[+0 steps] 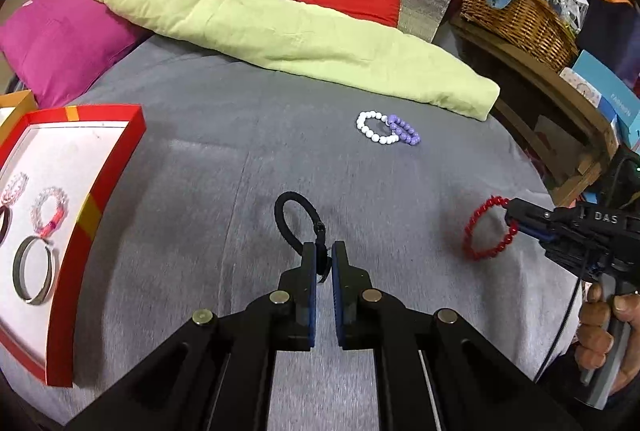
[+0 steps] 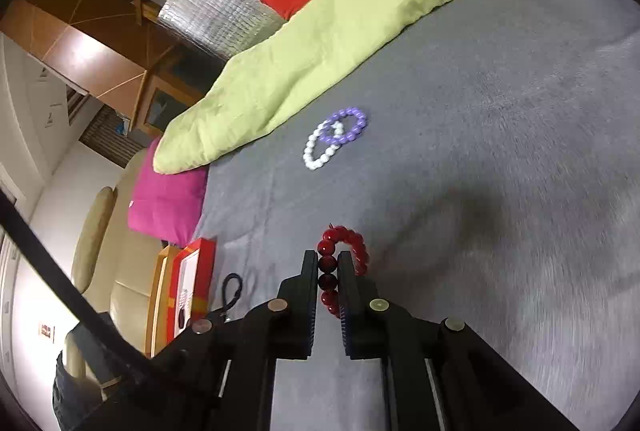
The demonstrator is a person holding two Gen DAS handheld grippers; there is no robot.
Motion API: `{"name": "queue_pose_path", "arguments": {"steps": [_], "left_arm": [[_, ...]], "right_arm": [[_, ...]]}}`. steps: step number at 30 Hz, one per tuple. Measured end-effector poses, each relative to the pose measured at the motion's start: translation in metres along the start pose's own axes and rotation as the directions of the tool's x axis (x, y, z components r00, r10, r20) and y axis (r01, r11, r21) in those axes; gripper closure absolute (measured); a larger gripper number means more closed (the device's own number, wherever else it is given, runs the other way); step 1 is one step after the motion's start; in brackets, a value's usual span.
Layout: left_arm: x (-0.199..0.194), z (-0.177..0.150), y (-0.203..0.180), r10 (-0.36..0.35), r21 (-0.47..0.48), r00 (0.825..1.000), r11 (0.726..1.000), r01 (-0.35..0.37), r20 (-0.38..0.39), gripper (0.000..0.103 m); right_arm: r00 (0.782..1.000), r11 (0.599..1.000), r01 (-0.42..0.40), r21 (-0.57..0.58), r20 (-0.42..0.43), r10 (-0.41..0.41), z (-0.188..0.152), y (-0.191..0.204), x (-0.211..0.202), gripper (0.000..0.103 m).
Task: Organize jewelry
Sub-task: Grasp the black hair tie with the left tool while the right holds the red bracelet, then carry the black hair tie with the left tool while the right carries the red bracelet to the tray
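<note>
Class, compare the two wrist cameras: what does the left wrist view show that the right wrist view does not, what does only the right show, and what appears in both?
Only the left wrist view shows the wicker basket, the silver bangle in the red tray, and the hand holding the right gripper.

Only the right wrist view shows the beige armchair and how the red bead bracelet sits clamped between the fingers.

Both show the linked white bracelet and purple bracelet, the green blanket, and the black hair tie in the left gripper.
</note>
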State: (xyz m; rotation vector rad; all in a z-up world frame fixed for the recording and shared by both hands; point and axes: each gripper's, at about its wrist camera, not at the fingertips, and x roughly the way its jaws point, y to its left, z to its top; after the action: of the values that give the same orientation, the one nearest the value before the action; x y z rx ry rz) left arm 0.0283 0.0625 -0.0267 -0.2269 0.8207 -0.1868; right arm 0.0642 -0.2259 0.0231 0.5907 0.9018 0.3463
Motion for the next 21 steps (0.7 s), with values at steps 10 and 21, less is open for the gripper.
{"name": "queue_pose_path", "arguments": {"steps": [10,21], "left_arm": [[-0.018,-0.016,0.020,-0.022,-0.045,1.000,0.999,0.023,0.020,0.096],[-0.023,-0.018,0.024,-0.033,-0.051,0.999,0.998,0.035,0.042,0.096]], "right_arm": [[1.000,0.997,0.017,-0.075,0.007,-0.016,-0.030,0.042,-0.022,0.092],[0.999,0.993,0.027,-0.118,-0.029,-0.031,-0.049,0.065,-0.014,0.092]]}}
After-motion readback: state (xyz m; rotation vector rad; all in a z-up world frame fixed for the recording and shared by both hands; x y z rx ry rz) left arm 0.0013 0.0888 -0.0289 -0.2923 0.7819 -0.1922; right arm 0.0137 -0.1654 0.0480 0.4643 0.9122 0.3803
